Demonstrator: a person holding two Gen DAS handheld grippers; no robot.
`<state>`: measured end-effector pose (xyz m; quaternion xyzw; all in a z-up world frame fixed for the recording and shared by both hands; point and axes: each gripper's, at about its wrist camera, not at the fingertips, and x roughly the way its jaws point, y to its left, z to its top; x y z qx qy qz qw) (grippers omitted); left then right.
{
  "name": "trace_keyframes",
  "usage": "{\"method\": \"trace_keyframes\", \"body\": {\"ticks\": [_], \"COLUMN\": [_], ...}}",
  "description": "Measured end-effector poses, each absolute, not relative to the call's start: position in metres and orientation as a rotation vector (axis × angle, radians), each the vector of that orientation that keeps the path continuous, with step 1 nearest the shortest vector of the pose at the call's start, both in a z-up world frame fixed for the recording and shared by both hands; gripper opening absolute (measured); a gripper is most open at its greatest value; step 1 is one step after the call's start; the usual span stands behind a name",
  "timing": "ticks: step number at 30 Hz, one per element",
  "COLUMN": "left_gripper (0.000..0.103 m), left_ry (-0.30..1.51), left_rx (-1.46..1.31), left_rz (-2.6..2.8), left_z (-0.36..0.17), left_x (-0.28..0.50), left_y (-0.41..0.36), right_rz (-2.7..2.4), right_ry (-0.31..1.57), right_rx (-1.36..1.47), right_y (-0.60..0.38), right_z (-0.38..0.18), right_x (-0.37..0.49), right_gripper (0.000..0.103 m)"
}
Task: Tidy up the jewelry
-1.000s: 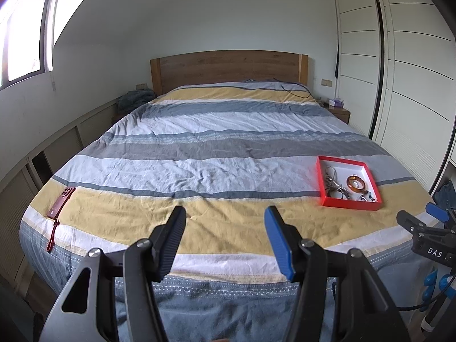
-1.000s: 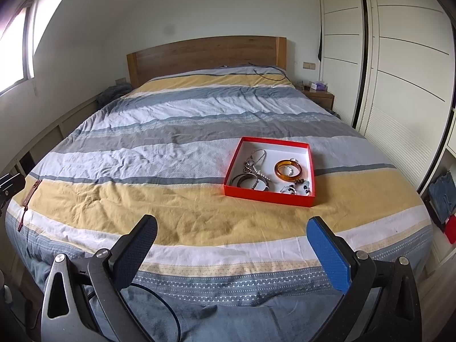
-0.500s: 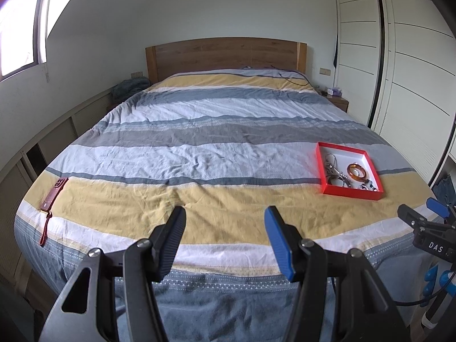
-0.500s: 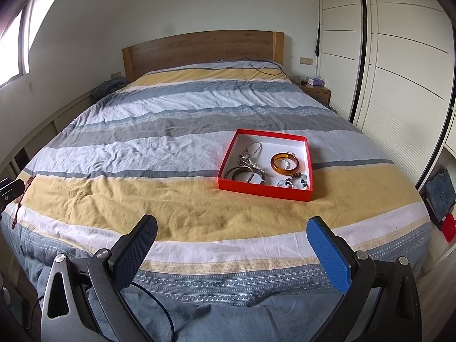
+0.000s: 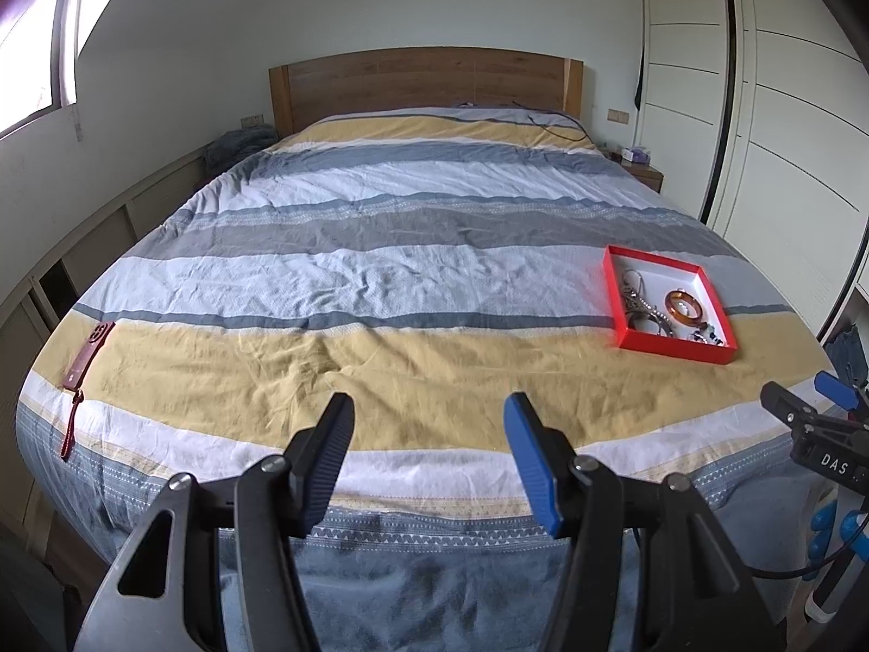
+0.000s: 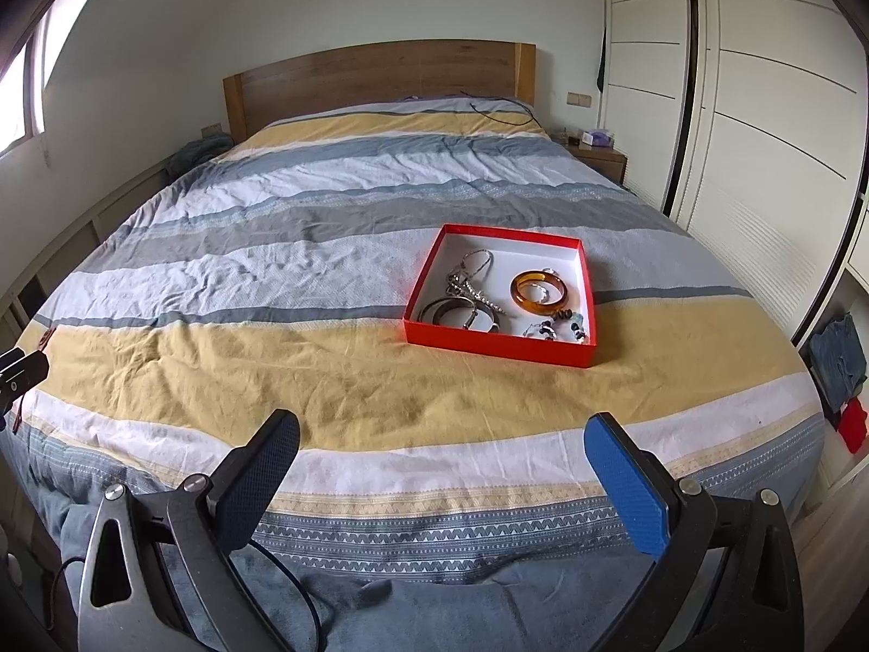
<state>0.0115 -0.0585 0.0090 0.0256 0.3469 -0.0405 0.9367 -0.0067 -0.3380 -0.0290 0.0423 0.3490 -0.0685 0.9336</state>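
A red tray (image 6: 491,348) with a white inside lies on the striped bed; it also shows at the right in the left wrist view (image 5: 673,350). In it are an amber bangle (image 6: 539,288), a tangle of silver chains (image 6: 471,277), dark bangles (image 6: 461,315) and a beaded piece (image 6: 565,326). My left gripper (image 5: 429,434) is open and empty over the bed's foot edge, well left of the tray. My right gripper (image 6: 442,462) is open wide and empty, in front of the tray.
A red phone case with a strap (image 5: 87,350) lies at the bed's left edge. A wooden headboard (image 6: 380,81) stands at the far end. White wardrobe doors (image 6: 760,125) line the right wall. A nightstand (image 6: 597,155) is at the far right.
Both views have shifted: the bed and tray sit higher in frame and the tray is a little nearer in the right wrist view. Both grippers stay open.
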Motion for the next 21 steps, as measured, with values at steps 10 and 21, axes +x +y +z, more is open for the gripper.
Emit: {"method": "trace_keyframes", "body": {"ticks": [10,21], "left_gripper": [0.055,0.055], "left_ry": [0.750,0.772], "left_rx": [0.047,0.037], "left_rz": [-0.086,-0.085], "left_z": [-0.007,-0.016], "left_x": [0.025,0.035], "left_y": [-0.060,-0.060], "right_rz": [-0.154,-0.154], "right_ry": [0.729,0.743], "right_rx": [0.088,0.088], "right_y": [-0.343,-0.344], "right_z": [-0.035,-0.043], "right_x": [0.001,0.009], "right_gripper": [0.103,0.103]}}
